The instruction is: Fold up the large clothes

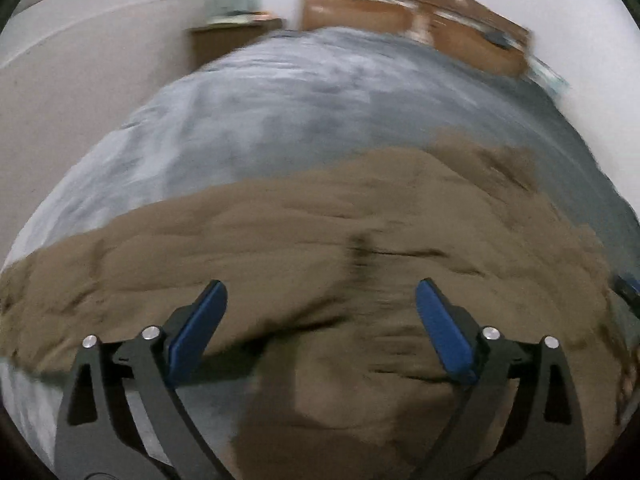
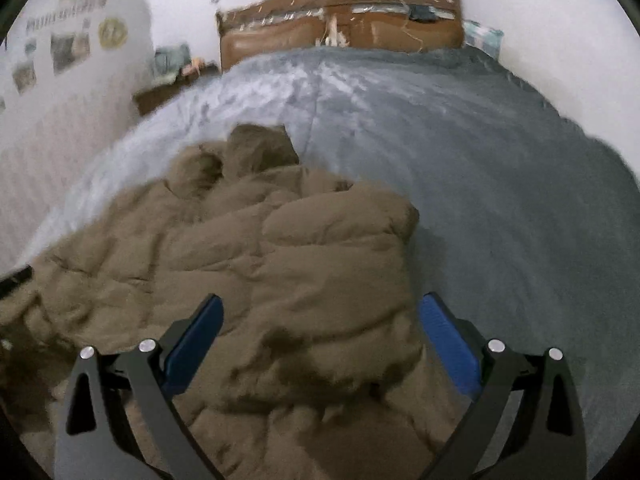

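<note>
A tan puffy quilted jacket (image 1: 320,240) lies spread on the grey bed cover (image 1: 280,92); the left wrist view is blurred. Over its near part hovers my left gripper (image 1: 320,292), open wide, with nothing pinched between the blue pads (image 1: 196,328). In the right wrist view the same jacket (image 2: 256,264) lies rumpled, a bunched part (image 2: 260,152) at its far end. My right gripper (image 2: 320,304) is open above the jacket's right edge, its left pad (image 2: 192,344) over the cloth and its right pad (image 2: 448,344) by the bed cover (image 2: 480,160).
A brown wooden headboard (image 2: 340,28) stands at the far end of the bed. A low bedside stand (image 2: 168,80) with things on it is at the far left by a wall with pictures (image 2: 68,48). A dark object (image 2: 16,276) shows at the left edge.
</note>
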A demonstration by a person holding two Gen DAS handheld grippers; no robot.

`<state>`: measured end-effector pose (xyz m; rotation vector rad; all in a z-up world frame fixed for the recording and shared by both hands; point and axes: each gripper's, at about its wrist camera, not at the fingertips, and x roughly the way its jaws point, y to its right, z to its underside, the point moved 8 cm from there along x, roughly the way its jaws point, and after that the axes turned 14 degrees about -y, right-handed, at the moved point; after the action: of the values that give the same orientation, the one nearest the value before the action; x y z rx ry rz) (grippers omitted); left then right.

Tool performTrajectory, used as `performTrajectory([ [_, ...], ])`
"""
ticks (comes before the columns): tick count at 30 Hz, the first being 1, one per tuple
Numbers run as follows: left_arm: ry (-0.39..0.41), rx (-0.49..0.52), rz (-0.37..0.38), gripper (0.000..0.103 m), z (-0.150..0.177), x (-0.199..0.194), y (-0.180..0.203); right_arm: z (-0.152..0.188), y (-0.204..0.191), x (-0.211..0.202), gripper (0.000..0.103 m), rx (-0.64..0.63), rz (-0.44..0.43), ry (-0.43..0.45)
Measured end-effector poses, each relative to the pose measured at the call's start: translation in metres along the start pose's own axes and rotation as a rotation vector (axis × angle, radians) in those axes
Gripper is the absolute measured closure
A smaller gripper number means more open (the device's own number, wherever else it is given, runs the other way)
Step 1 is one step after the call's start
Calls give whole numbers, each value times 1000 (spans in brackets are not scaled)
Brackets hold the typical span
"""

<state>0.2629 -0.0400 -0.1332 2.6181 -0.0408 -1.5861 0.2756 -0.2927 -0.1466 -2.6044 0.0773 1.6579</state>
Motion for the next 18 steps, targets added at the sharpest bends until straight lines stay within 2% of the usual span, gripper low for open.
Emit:
performTrajectory([
  [2,-32,56,-8,3,-1,13,17,4,-4,26,36,-19,-30,-87],
  [3,-47,83,-27,3,-3,22,23,8,-2,35,56,-12,-24,-114],
  [4,-67,109,-52,3,-4,32,32,11,-1,42,68,-7,-25,-126],
  [5,-84,123,-65,4,-5,42,40,13,0,45,75,-3,-32,-127],
  [6,-97,126,-63,9,-6,51,45,13,4,46,84,10,-50,-127],
  [7,-108,124,-53,33,-5,55,47,11,8,41,89,31,-78,-111],
  [8,-117,124,-35,59,-8,61,52,10,11,38,90,45,-94,-97],
  [10,-105,169,-37,68,-20,64,70,6,23,25,93,78,-102,-51],
  [12,-83,224,-70,71,-33,66,84,2,28,15,94,88,-98,-14],
  [17,88,350,-191,71,-72,48,122,-5,50,4,94,163,-56,58],
  [18,98,362,-231,70,-77,50,127,-4,52,9,90,175,-70,47],
])
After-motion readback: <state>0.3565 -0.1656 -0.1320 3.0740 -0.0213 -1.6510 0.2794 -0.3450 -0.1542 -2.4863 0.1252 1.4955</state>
